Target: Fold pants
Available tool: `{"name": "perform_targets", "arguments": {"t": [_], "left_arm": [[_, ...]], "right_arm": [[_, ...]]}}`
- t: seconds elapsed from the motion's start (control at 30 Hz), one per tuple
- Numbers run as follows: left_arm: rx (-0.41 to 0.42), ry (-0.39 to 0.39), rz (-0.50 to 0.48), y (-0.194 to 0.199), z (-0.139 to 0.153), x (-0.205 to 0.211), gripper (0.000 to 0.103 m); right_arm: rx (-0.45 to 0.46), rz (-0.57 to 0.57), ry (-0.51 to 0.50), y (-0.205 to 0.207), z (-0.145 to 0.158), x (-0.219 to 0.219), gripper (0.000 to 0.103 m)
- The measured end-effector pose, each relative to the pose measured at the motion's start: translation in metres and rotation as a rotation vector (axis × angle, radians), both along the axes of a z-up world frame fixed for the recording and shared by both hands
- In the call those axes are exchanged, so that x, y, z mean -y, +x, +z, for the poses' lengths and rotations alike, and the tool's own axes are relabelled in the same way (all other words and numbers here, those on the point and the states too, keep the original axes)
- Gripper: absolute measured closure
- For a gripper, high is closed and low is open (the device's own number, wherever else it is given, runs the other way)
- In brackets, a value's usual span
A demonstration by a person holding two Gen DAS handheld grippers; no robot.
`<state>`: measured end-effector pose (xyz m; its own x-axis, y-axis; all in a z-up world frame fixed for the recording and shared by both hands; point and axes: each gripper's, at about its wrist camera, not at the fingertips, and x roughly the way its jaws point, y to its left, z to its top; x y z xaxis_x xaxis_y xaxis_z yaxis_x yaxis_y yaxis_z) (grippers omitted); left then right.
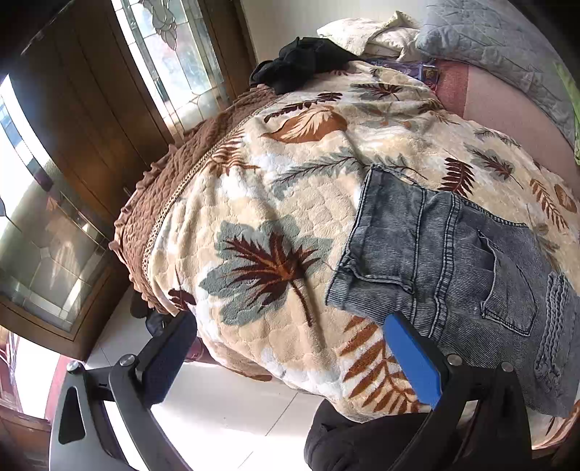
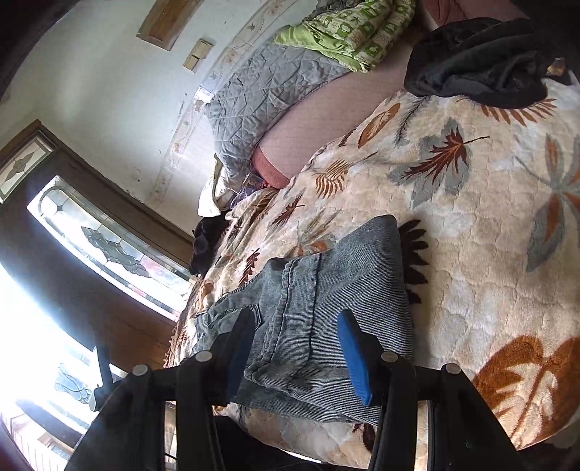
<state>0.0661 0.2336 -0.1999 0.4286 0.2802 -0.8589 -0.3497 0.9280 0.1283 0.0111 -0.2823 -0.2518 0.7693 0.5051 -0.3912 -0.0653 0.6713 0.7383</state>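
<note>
Evidently the jeans (image 1: pixel 453 253) lie folded into a compact stack on the blanket (image 1: pixel 253 203) near the bed's edge, probably so both hands can reach them. The left tongs (image 1: pixel 290 362) gape wide and empty just beside the stack, one blue pad by the denim, while the right tongs (image 2: pixel 293 347) hang open over it (touching or not, I cannot tell). The left view shows the back pocket (image 1: pixel 507 290); the right view alone shows the green quilt (image 2: pixel 355 32).
</note>
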Motion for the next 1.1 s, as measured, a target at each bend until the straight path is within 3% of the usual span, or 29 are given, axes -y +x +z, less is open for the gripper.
{"name": "perform_targets", "arguments": {"t": [0.2, 0.3, 0.43, 0.6, 0.7, 1.0, 1.1], "left_arm": [[-0.033, -0.124, 0.096, 0.006, -0.019, -0.034, 0.000], [-0.047, -0.200, 0.115, 0.010, -0.026, -0.037, 0.000], [-0.065, -0.287, 0.107, 0.016, -0.034, -0.028, 0.000], [-0.055, -0.328, 0.133, 0.028, -0.046, -0.019, 0.000], [-0.061, -0.306, 0.149, 0.041, -0.056, -0.018, 0.000], [-0.033, -0.402, 0.222, 0.066, -0.078, -0.026, 0.000], [-0.019, -0.368, 0.184, 0.069, -0.076, -0.019, 0.011]], "right_arm": [[-0.024, 0.020, -0.010, 0.008, -0.004, -0.009, 0.052], [-0.039, 0.021, -0.018, 0.010, -0.006, -0.013, 0.036], [-0.038, 0.028, -0.031, 0.012, -0.006, -0.016, 0.035], [-0.041, 0.036, -0.033, 0.014, -0.008, -0.017, 0.035], [-0.035, 0.044, -0.029, 0.013, -0.007, -0.018, 0.035], [-0.037, 0.046, -0.036, 0.015, -0.007, -0.018, 0.035], [-0.037, 0.047, -0.047, 0.016, -0.008, -0.019, 0.035]]}}
